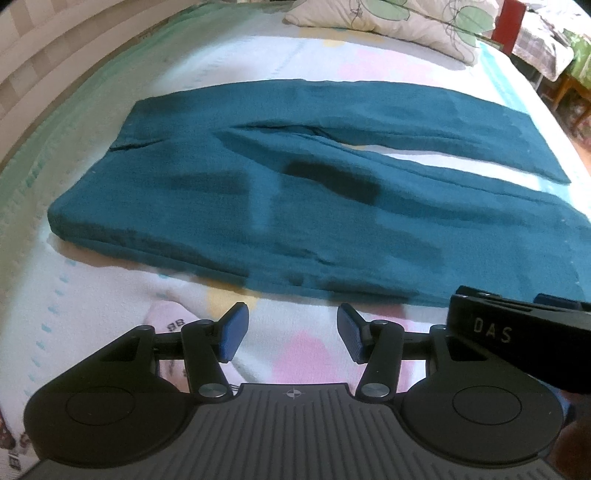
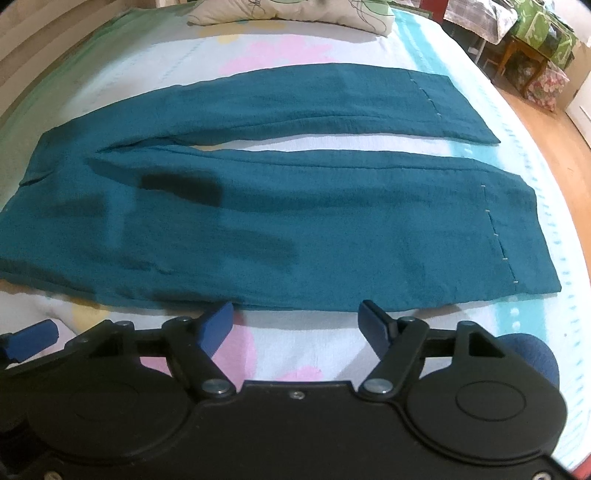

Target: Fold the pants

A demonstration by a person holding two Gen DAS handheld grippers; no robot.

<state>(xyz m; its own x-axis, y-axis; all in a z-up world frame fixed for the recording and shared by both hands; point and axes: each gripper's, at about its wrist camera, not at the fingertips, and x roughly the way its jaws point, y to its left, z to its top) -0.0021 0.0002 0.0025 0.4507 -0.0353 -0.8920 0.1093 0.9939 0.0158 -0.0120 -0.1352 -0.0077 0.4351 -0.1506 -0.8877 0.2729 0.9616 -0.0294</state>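
Pants (image 2: 280, 221) lie flat on the bed (image 2: 480, 332) just ahead of both tongs, left (image 1: 291, 332) and right (image 2: 295, 325), spread apart and empty, probably lined up to grab the near edge.

a pale bed sheet (image 1: 110, 288) with pink, yellow and light blue patches covers the mattress, with a green band along its far left side. a white pillow (image 1: 399, 18) printed with green leaves and thin dark line drawing lies at the far end of the bed. a beige padded headboard (image 1: 33, 70) runs along the left. beyond the bed to the right stands a wooden table (image 2: 524, 55) under a green patterned cloth, on a wooden floor (image 2: 554, 122).
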